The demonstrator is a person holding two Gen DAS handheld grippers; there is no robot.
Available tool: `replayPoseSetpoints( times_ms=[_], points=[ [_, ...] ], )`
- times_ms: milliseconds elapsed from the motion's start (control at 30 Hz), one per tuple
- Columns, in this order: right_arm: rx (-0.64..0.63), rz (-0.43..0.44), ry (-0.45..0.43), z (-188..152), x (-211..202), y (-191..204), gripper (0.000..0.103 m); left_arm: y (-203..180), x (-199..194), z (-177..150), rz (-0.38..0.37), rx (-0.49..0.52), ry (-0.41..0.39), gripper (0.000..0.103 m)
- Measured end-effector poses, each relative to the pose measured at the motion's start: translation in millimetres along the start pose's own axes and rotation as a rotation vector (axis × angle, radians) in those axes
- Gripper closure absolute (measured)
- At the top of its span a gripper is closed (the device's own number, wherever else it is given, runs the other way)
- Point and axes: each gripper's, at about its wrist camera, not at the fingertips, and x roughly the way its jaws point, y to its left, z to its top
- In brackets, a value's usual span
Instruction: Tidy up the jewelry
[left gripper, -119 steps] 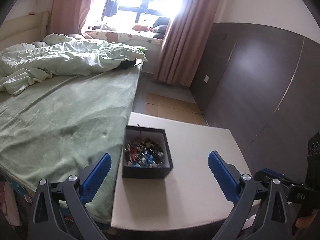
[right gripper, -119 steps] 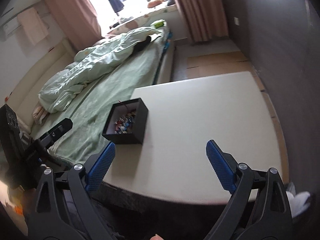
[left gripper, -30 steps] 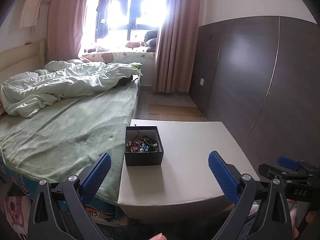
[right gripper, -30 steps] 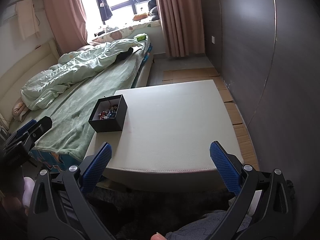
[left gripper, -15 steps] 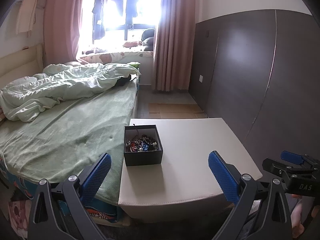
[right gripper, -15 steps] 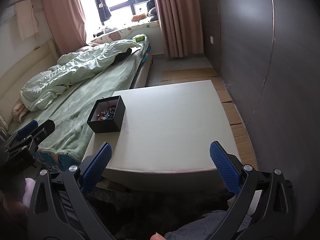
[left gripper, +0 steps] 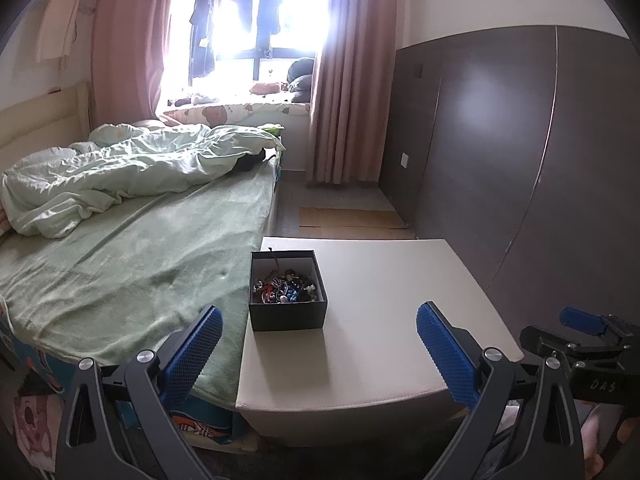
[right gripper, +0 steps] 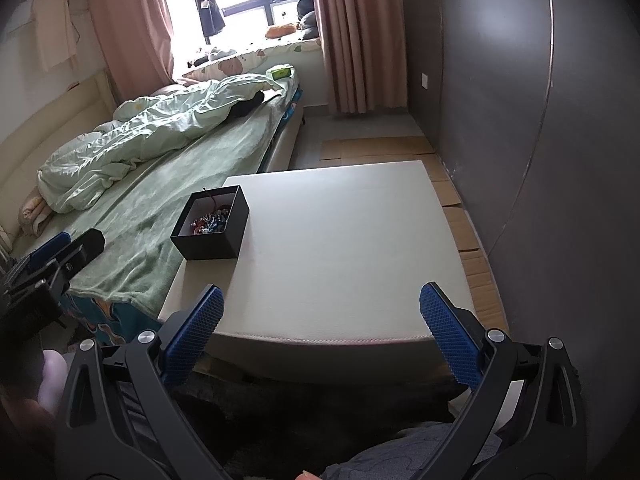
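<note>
Blue ribbed pads lined both fingers of the left gripper [left gripper: 318,344], and its jaws stood wide apart with nothing between them and nothing touching them. The right gripper [right gripper: 320,328] was spread just as wide, also empty, its pads [right gripper: 450,340] hanging over the near edge of the table [right gripper: 352,248] without contact.

A black box [left gripper: 287,294] sat on the table's left side close to the edge by the bed [left gripper: 132,256], open at the top. Inside lay a tangle of jewelry [left gripper: 286,286], beads in red, blue and dark tones heaped against the near wall; single pieces were too small to tell apart. A thin cord [right gripper: 212,200] rose from the heap toward the far wall.

From the left wrist view the box lay ahead of the gripper, well apart from it, nearer the left finger's [left gripper: 192,346] line than the right finger's. From the right wrist view the box [right gripper: 212,224] stood ahead and to the left, beyond the left finger, well clear of both pads.

Each gripper showed at the edge of the other's view, the right one [left gripper: 580,322] low beside the table's right side, the left one [right gripper: 60,250] over the bed's green blanket [right gripper: 160,208]
</note>
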Motion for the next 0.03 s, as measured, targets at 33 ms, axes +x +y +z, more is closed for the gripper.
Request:
replayPoseSetpoints(
  times_ms=[33],
  points=[
    [-0.004,-0.003,0.002,0.2,1.1,0.6,0.005,0.2,0.0,0.2,-0.002,-0.002,-0.002,0.009]
  ],
)
